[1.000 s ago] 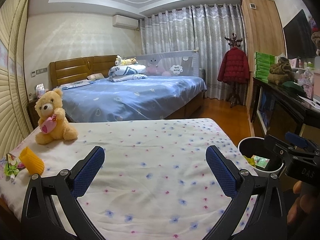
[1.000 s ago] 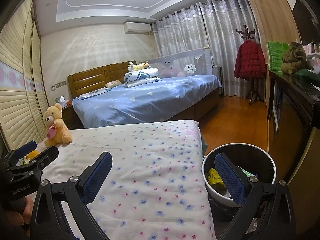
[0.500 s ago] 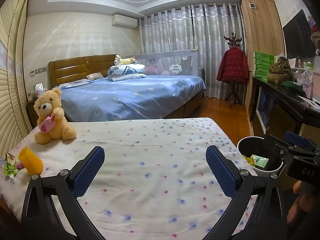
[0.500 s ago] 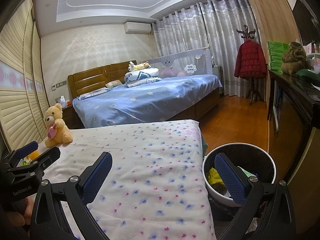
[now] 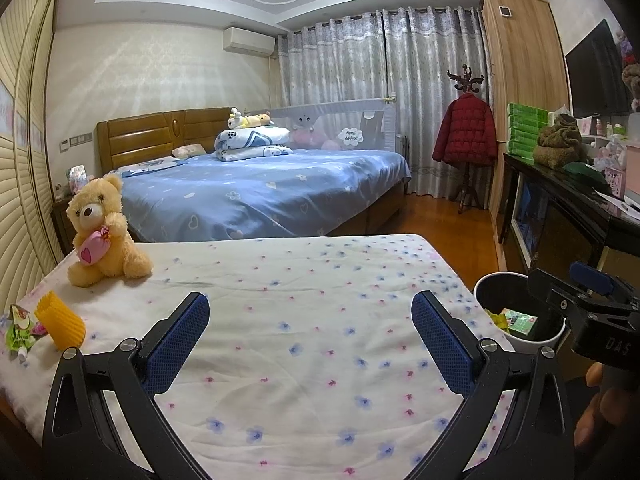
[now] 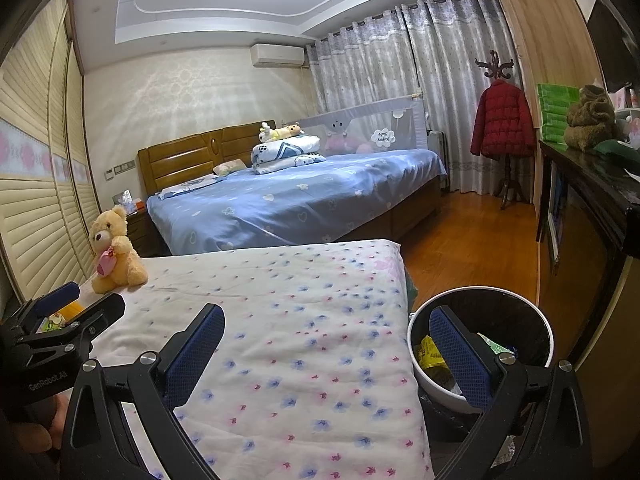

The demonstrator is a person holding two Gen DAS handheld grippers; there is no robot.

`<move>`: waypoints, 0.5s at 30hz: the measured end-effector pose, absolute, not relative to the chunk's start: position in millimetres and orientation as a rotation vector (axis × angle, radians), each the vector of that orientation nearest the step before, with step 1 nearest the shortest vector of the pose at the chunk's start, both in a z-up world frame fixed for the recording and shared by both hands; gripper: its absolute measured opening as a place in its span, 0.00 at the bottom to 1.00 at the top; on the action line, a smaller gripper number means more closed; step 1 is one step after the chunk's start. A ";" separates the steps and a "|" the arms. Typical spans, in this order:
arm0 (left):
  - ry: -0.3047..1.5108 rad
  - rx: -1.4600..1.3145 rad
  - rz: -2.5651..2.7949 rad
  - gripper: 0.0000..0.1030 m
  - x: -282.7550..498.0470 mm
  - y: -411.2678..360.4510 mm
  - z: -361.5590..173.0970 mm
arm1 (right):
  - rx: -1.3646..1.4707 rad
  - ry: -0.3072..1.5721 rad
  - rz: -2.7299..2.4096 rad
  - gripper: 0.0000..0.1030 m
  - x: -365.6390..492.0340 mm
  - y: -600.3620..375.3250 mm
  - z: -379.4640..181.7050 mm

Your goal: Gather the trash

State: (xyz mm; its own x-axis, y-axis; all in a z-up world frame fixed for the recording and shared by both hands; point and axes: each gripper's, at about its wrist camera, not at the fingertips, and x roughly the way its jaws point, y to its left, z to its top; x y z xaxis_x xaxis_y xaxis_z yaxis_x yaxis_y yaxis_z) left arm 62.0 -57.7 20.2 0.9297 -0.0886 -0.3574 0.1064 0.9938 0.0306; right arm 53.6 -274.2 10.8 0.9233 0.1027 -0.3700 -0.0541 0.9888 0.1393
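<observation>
Left wrist view: barely anything has shifted in the last second. The left hand-held gripper point(image 5: 310, 338) still hovers wide open and empty over the bed point(image 5: 288, 320), with the yellow cup point(image 5: 60, 325) and wrappers point(image 5: 18, 326) off to its left.

Right wrist view: the right hand-held gripper point(image 6: 326, 350) is open too, its right finger over the trash bin point(image 6: 532, 308). Pickup hasn't started, I'd say.

We find the floral bedspread point(image 5: 304, 344) bare mid-bed; teddy bear point(image 5: 102, 232) and yellow cup point(image 5: 60, 322) crowd its left edge, trash bin point(image 6: 480, 344) its right.
</observation>
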 end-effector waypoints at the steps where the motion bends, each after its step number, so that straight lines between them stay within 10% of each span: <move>1: 0.363 0.050 -0.100 1.00 61.8 -57.7 20.2 | 0.130 0.386 0.082 1.00 54.0 -274.9 10.8; 15: 0.365 0.049 -0.101 1.00 61.7 -57.8 20.0 | 0.132 0.387 0.083 1.00 53.6 -273.6 11.1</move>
